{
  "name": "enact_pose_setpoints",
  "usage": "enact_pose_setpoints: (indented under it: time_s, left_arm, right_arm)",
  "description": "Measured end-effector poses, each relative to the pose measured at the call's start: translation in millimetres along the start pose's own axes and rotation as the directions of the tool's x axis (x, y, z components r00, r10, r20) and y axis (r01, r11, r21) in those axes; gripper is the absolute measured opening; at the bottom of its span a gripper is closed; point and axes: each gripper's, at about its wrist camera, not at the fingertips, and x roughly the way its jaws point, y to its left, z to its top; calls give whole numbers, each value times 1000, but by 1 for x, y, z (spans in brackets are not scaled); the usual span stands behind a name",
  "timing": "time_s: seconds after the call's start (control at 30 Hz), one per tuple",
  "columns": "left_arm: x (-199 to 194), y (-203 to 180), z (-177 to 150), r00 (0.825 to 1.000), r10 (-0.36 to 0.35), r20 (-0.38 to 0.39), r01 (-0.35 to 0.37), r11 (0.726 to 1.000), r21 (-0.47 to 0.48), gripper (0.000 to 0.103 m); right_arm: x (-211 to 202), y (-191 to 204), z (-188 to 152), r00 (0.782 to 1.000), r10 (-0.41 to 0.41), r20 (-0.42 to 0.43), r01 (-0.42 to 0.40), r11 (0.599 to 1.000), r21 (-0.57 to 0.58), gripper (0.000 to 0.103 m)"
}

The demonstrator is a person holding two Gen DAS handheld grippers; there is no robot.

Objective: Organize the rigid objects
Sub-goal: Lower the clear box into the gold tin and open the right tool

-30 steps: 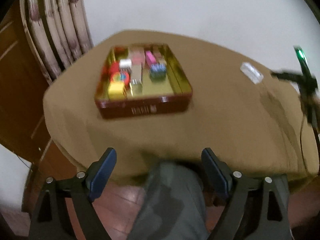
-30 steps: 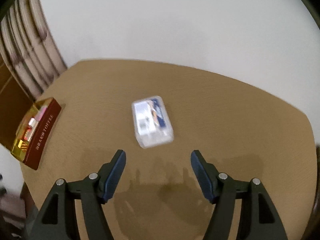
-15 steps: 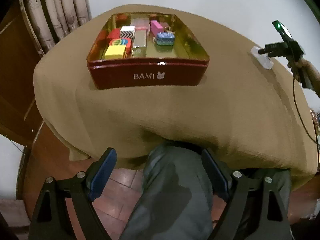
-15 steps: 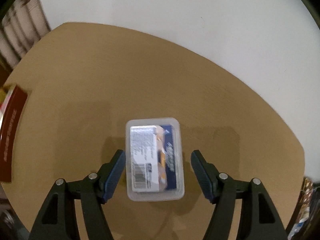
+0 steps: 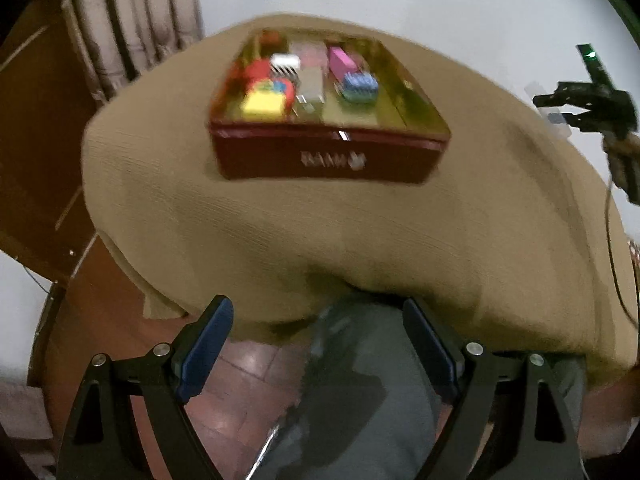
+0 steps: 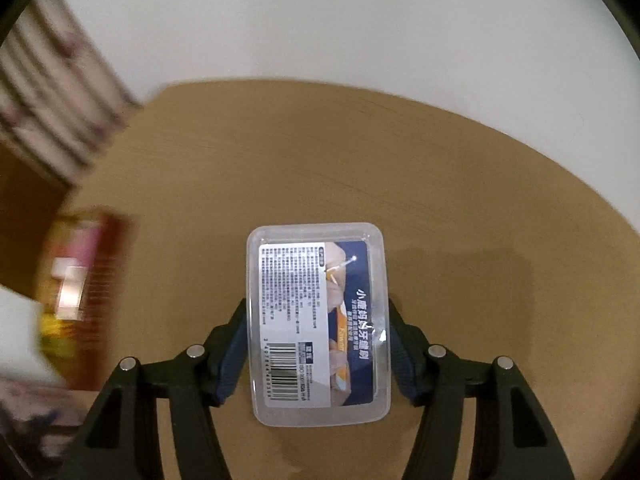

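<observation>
A clear plastic box [image 6: 318, 322] with a barcode label and a blue picture sits between the fingers of my right gripper [image 6: 318, 344], which is shut on its two long sides above the tan tablecloth [image 6: 440, 200]. My right gripper also shows far right in the left wrist view [image 5: 576, 108]. A red tin tray [image 5: 328, 156] with gold inside holds several small colourful items, such as a yellow block [image 5: 262, 103] and a pink one [image 5: 342, 62]. The tray appears blurred at the left of the right wrist view [image 6: 80, 280]. My left gripper [image 5: 318, 340] is open and empty, below the table's front edge.
The tan cloth [image 5: 400, 240] hangs over the table's front edge. A person's grey trouser leg [image 5: 360, 400] is below it, between my left fingers. A patterned curtain [image 5: 132, 20] and a brown wooden door [image 5: 36, 120] stand at the left. A white wall is behind.
My right gripper has moved over the clear box and closed on its sides. The view has swung left so the tray shows again. My left gripper stays open below the table edge.
</observation>
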Motion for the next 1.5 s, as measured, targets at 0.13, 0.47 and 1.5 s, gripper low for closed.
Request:
enact_pose_setpoints:
  time_s: [0.13,0.47,1.5]
  left_arm:
    - [-14,12,2,999,17,46,-16,1000,-23,84]
    - [-23,57,6,997,51,56,-47,997,-66,84]
    - [-32,77,19,986,-8,166,23,996,-89,84]
  right_arm:
    - [-29,91,-4,972,235,-6,-235,971,-35,62]
    - [41,257,-42,953,273,-131,-282,958,-53,62]
    - [29,251,-109,900,192,390,-206,978,-6,63]
